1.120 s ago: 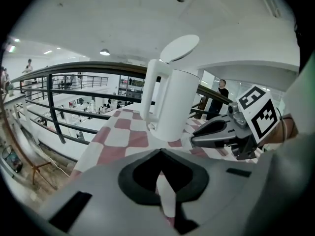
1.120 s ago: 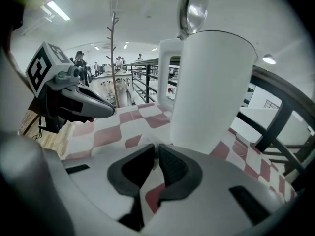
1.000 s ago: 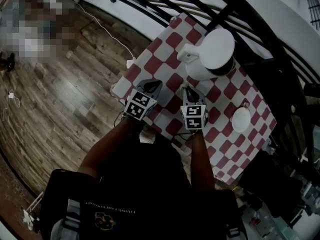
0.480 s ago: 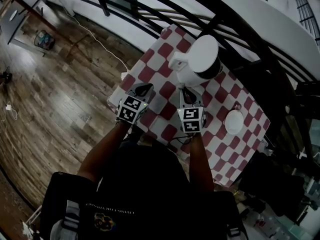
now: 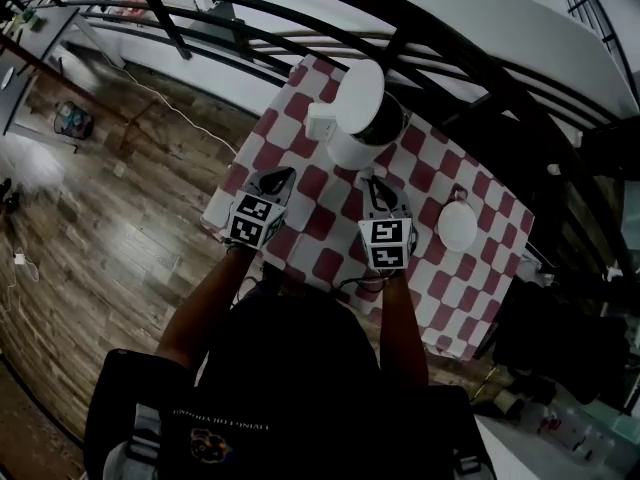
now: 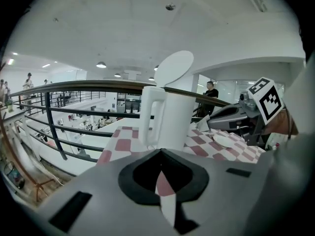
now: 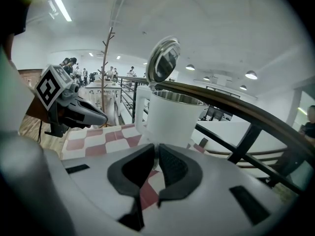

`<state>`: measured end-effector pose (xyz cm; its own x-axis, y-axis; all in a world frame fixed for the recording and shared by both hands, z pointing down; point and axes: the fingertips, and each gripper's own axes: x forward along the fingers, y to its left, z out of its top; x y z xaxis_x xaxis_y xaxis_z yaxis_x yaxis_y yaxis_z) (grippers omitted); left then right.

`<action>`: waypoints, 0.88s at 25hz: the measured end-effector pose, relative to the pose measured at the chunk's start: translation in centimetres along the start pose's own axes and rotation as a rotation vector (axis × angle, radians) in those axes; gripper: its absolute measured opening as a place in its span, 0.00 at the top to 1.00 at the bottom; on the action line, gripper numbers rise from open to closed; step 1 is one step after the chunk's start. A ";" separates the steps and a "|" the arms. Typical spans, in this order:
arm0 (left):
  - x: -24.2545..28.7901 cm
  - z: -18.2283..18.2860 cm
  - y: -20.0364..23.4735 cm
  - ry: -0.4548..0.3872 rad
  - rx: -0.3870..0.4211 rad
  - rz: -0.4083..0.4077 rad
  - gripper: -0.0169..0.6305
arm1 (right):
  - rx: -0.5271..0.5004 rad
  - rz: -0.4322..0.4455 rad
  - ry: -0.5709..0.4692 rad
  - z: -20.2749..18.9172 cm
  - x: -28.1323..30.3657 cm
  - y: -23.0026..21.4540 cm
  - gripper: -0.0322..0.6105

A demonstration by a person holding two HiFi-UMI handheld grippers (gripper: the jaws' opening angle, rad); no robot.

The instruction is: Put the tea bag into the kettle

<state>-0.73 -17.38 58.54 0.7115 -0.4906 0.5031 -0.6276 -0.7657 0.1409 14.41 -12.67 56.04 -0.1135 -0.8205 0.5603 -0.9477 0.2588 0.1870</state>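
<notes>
The white kettle point(image 5: 358, 118) stands at the far side of the checked table point(image 5: 425, 173) with its lid point(image 7: 163, 60) tipped up and its steel rim showing. My right gripper point(image 5: 374, 180) hovers just in front of it, over the cloth. Its pads point(image 7: 170, 163) are almost together on a thin pale strip, which I take for the tea bag point(image 7: 156, 149); the rest of the bag is hidden. My left gripper point(image 5: 278, 176) hangs to the left of the kettle's handle point(image 6: 147, 117). Its tips point(image 6: 158, 151) meet with nothing between them.
A white saucer point(image 5: 457, 225) lies on the table to the right of my right gripper. A dark railing point(image 5: 450, 63) runs right behind the kettle, with a drop to the wooden floor point(image 5: 110, 228) on the left.
Both grippers have lifted off the cloth, the right one more. The head view has swung, so the kettle sits further left in the picture.
</notes>
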 end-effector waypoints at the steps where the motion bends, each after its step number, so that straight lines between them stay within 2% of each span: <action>1: 0.3 0.4 -0.7 -0.003 0.009 -0.012 0.97 | 0.008 -0.010 0.000 -0.3 -0.4 -0.4 0.89; 13: 4.0 4.2 -9.0 -0.035 0.110 -0.160 0.97 | 0.126 -0.131 0.009 -4.1 -4.7 -5.9 0.89; 22: 4.9 8.2 -12.8 -0.102 0.143 -0.214 0.97 | 0.144 -0.210 -0.016 -4.9 -6.9 -10.0 0.89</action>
<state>13.38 -13.38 52.17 0.8558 -0.3450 0.3854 -0.4135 -0.9039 0.1091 26.11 -7.13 54.25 0.0869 -0.8569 0.5081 -0.9835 0.0073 0.1805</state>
